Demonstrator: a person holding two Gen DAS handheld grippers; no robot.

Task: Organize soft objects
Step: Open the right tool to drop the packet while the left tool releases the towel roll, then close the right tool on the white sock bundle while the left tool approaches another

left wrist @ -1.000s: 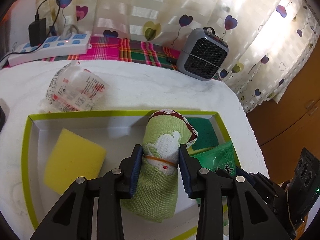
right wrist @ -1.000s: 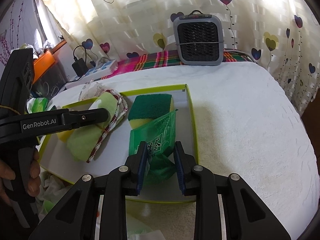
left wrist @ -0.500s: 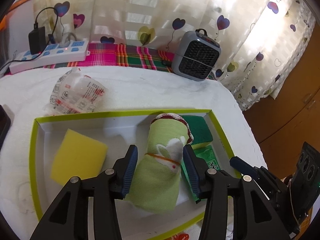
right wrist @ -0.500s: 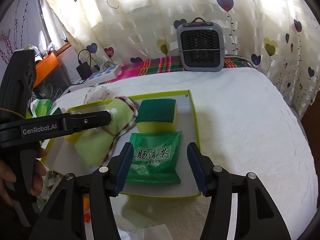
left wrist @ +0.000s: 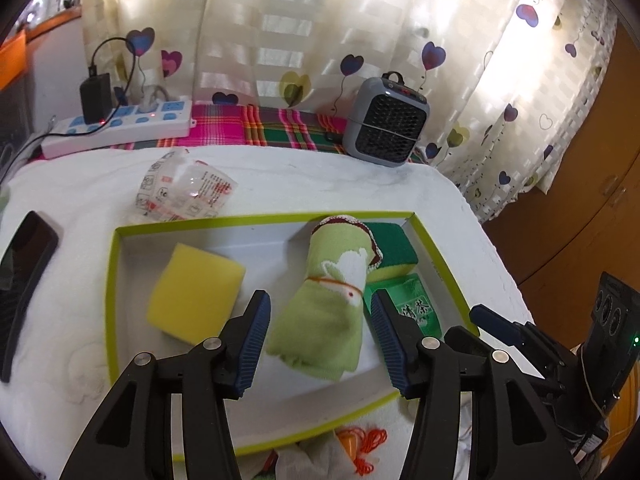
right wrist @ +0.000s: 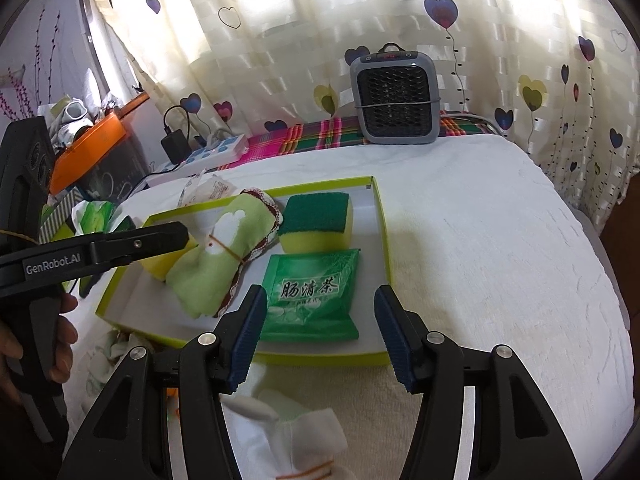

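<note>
A shallow green-rimmed box [left wrist: 112, 292] [right wrist: 382, 224] lies on the white cloth. In it lie a rolled green towel [left wrist: 324, 308] [right wrist: 216, 256], a yellow sponge [left wrist: 196, 292], a green-topped sponge [left wrist: 394, 246] [right wrist: 316, 220] and a green tea packet [left wrist: 416, 308] [right wrist: 310, 296]. My left gripper [left wrist: 320, 340] is open, with its jaws on either side of the towel's near end and apart from it. My right gripper [right wrist: 318, 332] is open above the near edge of the tea packet and holds nothing.
A grey heater [left wrist: 386, 120] [right wrist: 396, 98] and a power strip [left wrist: 120, 128] stand at the back. A clear plastic bag [left wrist: 184, 192] lies behind the box, a black phone [left wrist: 24, 264] at the left. White socks [right wrist: 296, 440] lie at the near edge.
Both grippers have opened and pulled back. The left one let go of the towel, the right one let go of the tea packet; both things now lie flat in the box.
</note>
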